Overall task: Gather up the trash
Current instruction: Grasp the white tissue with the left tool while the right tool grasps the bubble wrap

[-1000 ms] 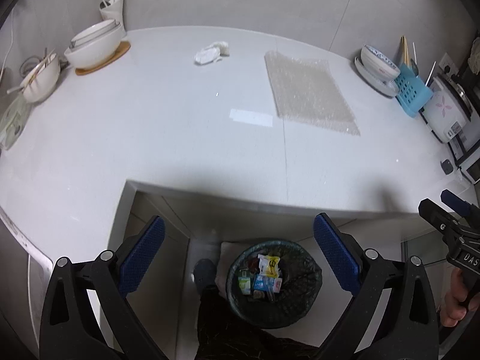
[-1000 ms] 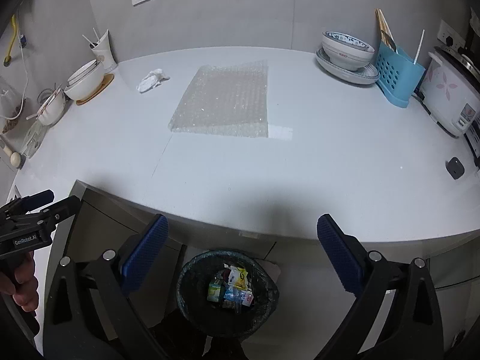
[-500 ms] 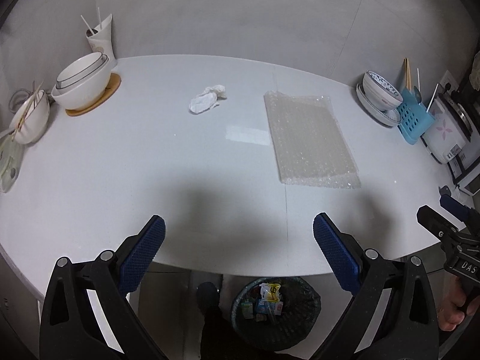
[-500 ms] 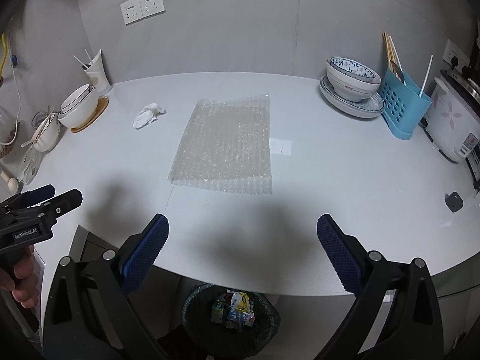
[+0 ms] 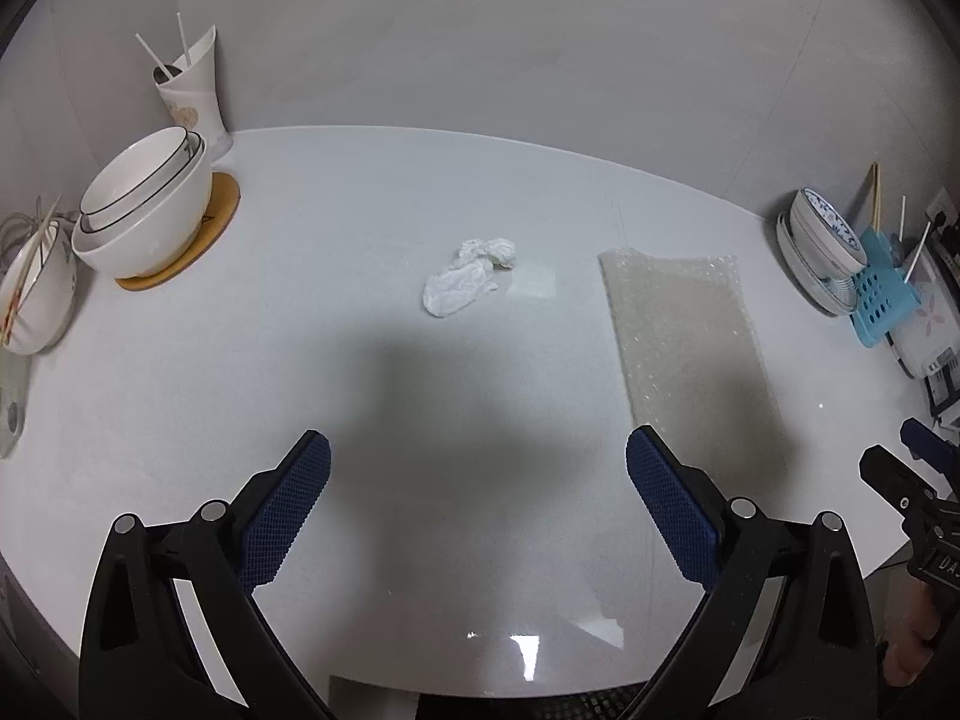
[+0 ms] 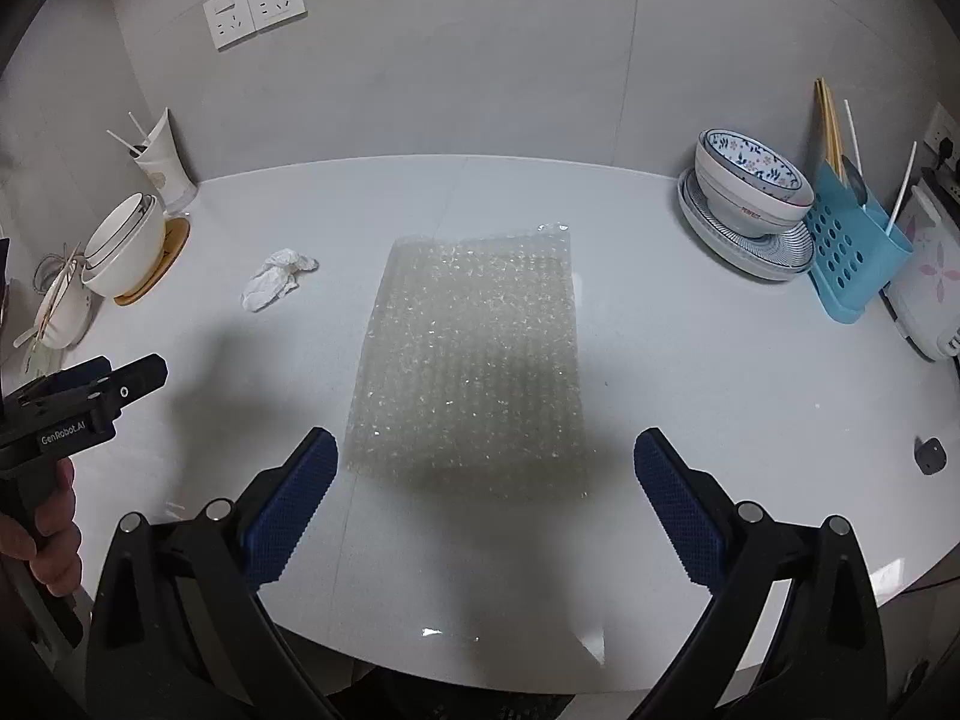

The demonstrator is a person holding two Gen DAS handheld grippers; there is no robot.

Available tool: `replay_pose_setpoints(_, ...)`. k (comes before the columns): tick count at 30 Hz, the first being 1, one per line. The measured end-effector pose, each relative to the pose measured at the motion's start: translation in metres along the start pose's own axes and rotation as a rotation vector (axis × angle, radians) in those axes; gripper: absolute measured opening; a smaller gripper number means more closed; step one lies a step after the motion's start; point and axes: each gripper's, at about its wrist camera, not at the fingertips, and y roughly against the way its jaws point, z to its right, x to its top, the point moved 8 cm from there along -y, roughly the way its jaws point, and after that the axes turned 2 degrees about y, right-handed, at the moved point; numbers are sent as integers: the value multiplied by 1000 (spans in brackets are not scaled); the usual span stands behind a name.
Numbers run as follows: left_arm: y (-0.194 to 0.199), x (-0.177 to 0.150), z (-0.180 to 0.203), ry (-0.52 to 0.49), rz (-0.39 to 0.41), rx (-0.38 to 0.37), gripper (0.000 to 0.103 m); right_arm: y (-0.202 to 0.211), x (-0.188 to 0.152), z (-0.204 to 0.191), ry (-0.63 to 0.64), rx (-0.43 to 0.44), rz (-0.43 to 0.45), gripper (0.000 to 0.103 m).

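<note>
Item one: we log a crumpled white tissue [image 5: 468, 276] lying loose on the white countertop [image 5: 360, 396], left of centre and well ahead of our left gripper [image 5: 477, 504]. In the right wrist view the same tissue [image 6: 276, 279] sits to the left, well apart from the sheet.

Item two: a sheet of clear bubble wrap [image 6: 474, 360] lies flat on the counter, its near edge just ahead of our right gripper [image 6: 486, 495]. In the left wrist view the sheet [image 5: 684, 348] lies to the right of the tissue, with a bare strip of counter between them.

Grippers: we hold both above the near part of the counter. The left one has its jaws spread wide and nothing between the blue pads [image 5: 288, 510]. The right one likewise stands released and carries nothing. Each gripper shows at the edge of the other's view, with a hand [image 6: 42, 540] on the left one's handle.

Surroundings, left end: stacked white bowls [image 5: 144, 204] on a round wooden mat [image 5: 198, 246], a white cup [image 5: 189, 96] with straws behind them, and another bowl with chopsticks [image 5: 36, 294] at the edge.

Surroundings, right end: a blue-patterned bowl [image 6: 750, 186] on plates, just beside a blue utensil holder [image 6: 852, 252], then a white cooker [image 6: 924, 282].

Wall: two white sockets [image 6: 255, 9].
</note>
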Motion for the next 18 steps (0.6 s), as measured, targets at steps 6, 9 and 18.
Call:
replay_pose_setpoints(6, -40, 28, -16, 11, -27, 1, 96, -42, 22, -11, -12, -15, -60, 95)
replay_pose_setpoints(9, -62, 41, -18, 5, -40, -1, 96, -66, 29, -15, -19, -17, -104, 95)
replay_pose_setpoints(18, -123, 66, -19, -37, -88, -3, 95, -132, 36, -20, -53, -50, -242, 95)
